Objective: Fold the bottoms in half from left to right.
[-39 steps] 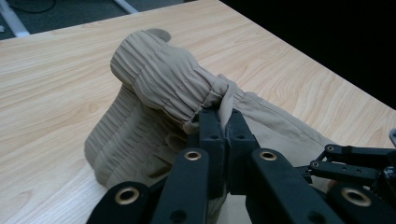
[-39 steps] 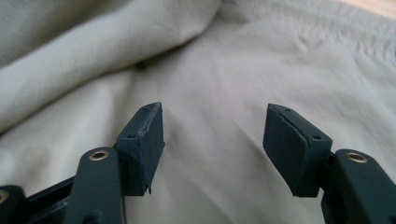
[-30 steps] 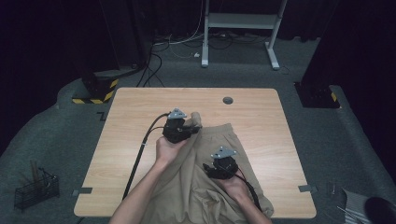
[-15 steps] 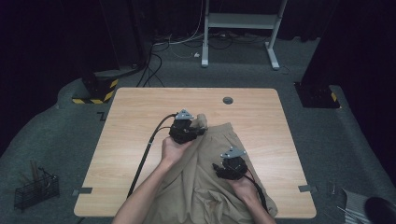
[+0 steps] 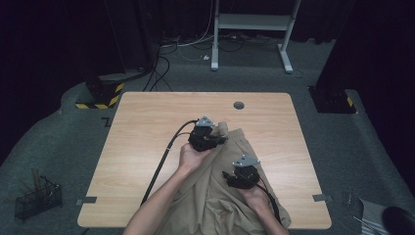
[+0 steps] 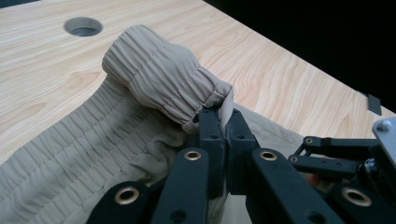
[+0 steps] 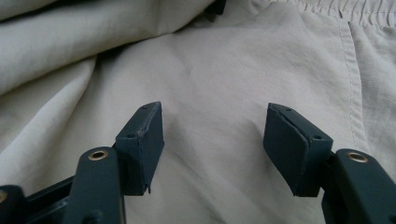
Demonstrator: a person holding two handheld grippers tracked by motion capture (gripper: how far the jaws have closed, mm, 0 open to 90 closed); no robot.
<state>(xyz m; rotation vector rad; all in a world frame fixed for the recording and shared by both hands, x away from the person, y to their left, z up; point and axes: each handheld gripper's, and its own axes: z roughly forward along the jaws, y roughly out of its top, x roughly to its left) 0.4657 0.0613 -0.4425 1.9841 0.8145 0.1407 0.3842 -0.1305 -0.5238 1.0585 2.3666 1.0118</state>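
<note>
Trousers: a tan pair of trousers (image 5: pixel 220 196) lies crumpled on the surface (image 5: pixel 147 127), spread from near its middle down to the near edge, closer to the near right corner than the near left one.
Waistband: the gathered, elastic waistband (image 6: pixel 163 84) is the part farthest from the near edge; a stretch of it is lifted and folded over into a rounded hump above the rest of the cloth.
Left gripper: the left gripper (image 6: pixel 223 128) has its jaws pressed together on the edge of the waistband, a thin flap of cloth standing up between them; in the high view it sits near the middle of the surface (image 5: pixel 208 137), held in the person's left hand (image 5: pixel 193 156).
Right gripper: the right gripper (image 7: pixel 212 140) holds its jaws wide apart over a flat stretch of the trousers, nothing between the pads; whether they touch the cloth cannot be told. In the high view it lies toward the near right corner (image 5: pixel 242 174).
Cable: a black cable (image 5: pixel 161 161) trails from the left gripper toward the near edge.
Hole: a round hole (image 5: pixel 239 105) sits in the surface near the far edge, beyond the trousers.
</note>
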